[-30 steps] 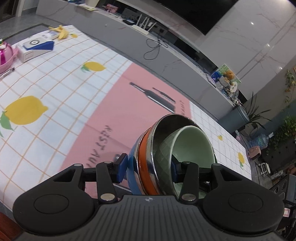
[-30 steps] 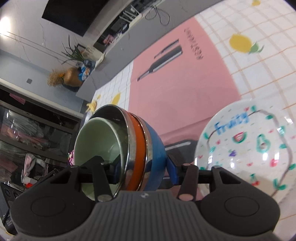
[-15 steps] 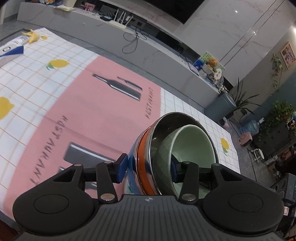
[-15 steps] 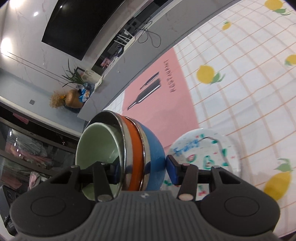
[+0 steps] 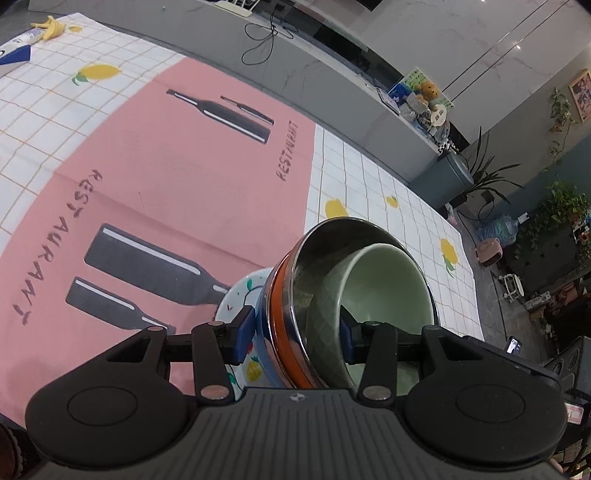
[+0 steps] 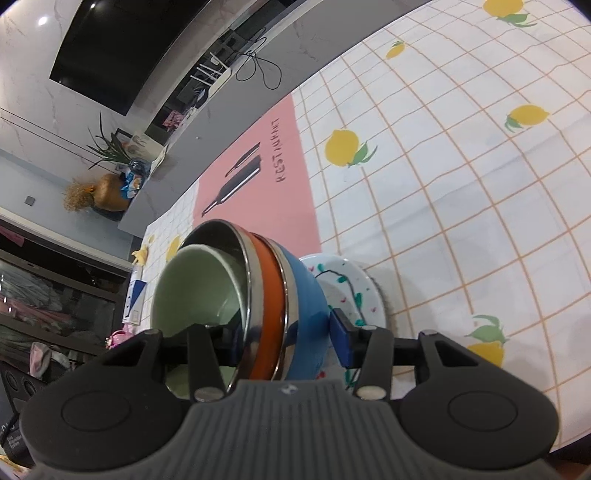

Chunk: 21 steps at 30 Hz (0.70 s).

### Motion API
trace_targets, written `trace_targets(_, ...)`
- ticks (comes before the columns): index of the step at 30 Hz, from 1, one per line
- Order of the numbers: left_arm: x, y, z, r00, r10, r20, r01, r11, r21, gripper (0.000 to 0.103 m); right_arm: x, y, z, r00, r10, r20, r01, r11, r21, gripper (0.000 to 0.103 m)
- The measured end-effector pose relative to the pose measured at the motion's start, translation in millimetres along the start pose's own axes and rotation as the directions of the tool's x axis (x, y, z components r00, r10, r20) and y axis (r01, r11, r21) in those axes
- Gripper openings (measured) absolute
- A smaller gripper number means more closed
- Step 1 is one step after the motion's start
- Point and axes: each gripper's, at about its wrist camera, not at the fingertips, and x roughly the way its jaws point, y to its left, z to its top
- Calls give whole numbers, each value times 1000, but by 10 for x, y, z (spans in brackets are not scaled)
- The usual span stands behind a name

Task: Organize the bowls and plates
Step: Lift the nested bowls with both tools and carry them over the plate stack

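A nested bowl stack (image 5: 295, 325), blue outside, orange and steel rims, with a pale green bowl (image 5: 384, 288) innermost, is held between both grippers. My left gripper (image 5: 295, 332) is shut on one side of its rim. My right gripper (image 6: 284, 338) is shut on the opposite side of the stack (image 6: 295, 302); the green bowl (image 6: 195, 291) shows inside. A white plate with fruit drawings (image 6: 347, 291) lies on the table right beneath the stack; it also shows in the left wrist view (image 5: 240, 299).
The table carries a lemon-print checked cloth (image 6: 480, 184) with a pink "RESTAURANT" panel (image 5: 166, 166). A banana (image 5: 50, 27) and a white-blue box (image 5: 14, 51) lie at the far corner. A grey counter (image 5: 332, 85) runs behind the table.
Both grippers carried the bowl stack across the table. The fruit plate came in under the stack; the stack now hangs low over it.
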Motion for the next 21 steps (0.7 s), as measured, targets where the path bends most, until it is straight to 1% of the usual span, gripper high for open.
trace_targets(6,29,25,-14,1000,11,3,-11,1000,-26,50,45,-59,0,1000,-12,-12,12,1000,15,46)
trace_targets(13,24,1,-17,1000,21,12,-21,1000,-16,47,81,-83,13,1000,-14,-26,14,999,31,45)
trace_targets(21,19,-2,-19,1000,19,15,-19,1000,-15,47,99,-102,21,999,-18,-36,20,999,41,46)
